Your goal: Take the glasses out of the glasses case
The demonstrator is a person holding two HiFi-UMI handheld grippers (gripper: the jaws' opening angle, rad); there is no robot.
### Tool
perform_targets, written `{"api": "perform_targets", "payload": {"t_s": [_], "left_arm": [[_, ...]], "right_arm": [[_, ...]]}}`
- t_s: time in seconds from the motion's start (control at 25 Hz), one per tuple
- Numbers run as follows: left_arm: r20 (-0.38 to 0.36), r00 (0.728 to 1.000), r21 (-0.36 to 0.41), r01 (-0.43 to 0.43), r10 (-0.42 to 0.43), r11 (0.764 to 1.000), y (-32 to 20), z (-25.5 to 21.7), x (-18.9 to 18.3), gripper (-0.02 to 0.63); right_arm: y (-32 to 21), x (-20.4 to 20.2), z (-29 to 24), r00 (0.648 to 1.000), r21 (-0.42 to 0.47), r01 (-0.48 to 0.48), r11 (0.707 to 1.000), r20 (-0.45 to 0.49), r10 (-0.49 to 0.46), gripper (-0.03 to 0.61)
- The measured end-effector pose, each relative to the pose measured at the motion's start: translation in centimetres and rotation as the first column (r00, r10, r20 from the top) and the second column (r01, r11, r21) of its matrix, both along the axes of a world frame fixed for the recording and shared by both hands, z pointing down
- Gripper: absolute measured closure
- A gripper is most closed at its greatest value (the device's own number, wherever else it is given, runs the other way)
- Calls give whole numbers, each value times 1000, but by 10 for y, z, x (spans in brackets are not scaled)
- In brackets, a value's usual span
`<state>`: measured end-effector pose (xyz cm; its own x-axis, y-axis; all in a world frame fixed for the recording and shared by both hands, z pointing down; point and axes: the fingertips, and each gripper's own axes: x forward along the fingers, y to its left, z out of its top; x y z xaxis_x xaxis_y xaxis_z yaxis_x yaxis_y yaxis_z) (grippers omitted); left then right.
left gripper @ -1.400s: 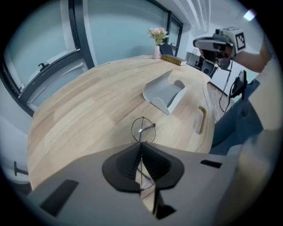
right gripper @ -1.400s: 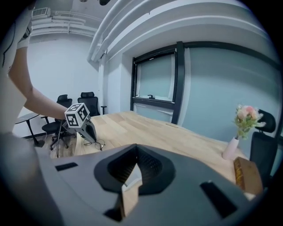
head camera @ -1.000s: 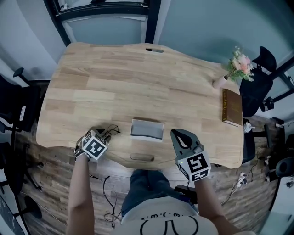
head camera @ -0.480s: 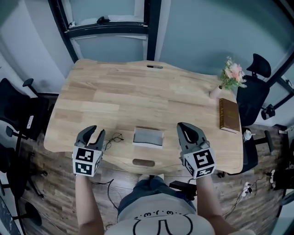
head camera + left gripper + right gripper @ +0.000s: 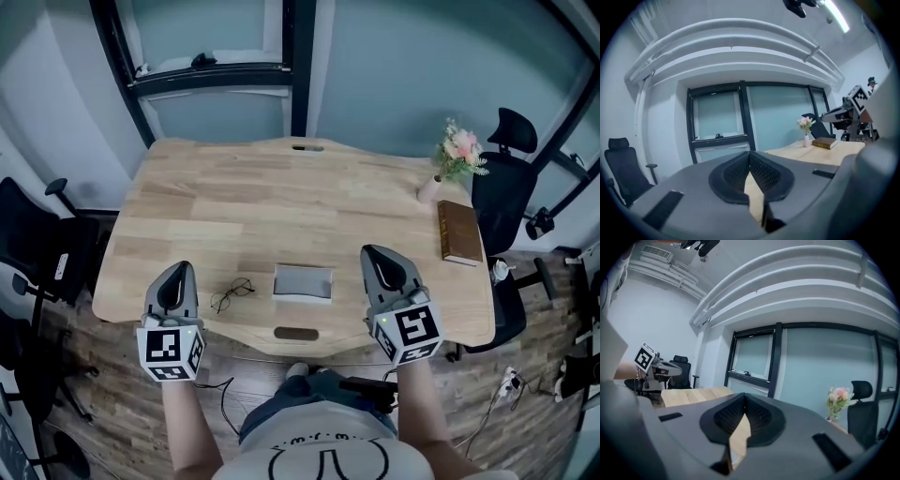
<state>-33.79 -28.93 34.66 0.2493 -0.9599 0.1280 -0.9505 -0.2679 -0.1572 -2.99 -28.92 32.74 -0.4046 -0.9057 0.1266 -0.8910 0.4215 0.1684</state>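
Observation:
The thin-framed glasses [image 5: 232, 293] lie on the wooden table [image 5: 281, 197], just left of the grey glasses case [image 5: 302, 281], which lies flat near the front edge. My left gripper [image 5: 179, 273] hovers above the front left edge, left of the glasses and apart from them. Its jaws are shut with nothing in them, and in the left gripper view the left gripper [image 5: 750, 157] has its pads meeting at the tip. My right gripper [image 5: 374, 255] hangs right of the case, also shut and empty; the right gripper [image 5: 744, 400] points level across the room.
A small vase of pink flowers [image 5: 457, 153] and a brown book [image 5: 459, 232] sit at the table's right edge. Black office chairs stand at the right [image 5: 506, 169] and the left [image 5: 42, 248]. A dark window frame [image 5: 211, 75] rises behind the table.
The left gripper let go of the glasses, which now lie on the table, then rose, levelled out and closed its jaws. The right gripper also rose, still shut.

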Motion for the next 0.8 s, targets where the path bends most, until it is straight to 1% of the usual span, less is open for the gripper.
{"api": "perform_targets", "payload": {"t_s": [0.16,0.36,0.6,0.68,0.8], "left_arm": [[-49,999,46,26,-24,999,15,-11,-3,597],[-43,998,105,59,-54,993,41,-32,3,597],[-61,994,179,102,-93,979,79,-61,12,597],[-70,993,200,109,-97,974,90,-71,16,597],[-75,993,233,110,-95,966,106,-84,22,597]], "right_arm": [[12,-3,-11,1000,33,4,999,12,-5,568],[35,5,-24,1000,62,13,998,26,-14,568],[70,18,-41,998,100,13,995,65,-20,569],[81,22,-48,996,114,11,993,84,-21,569],[98,23,-56,997,140,18,990,78,-29,569]]}}
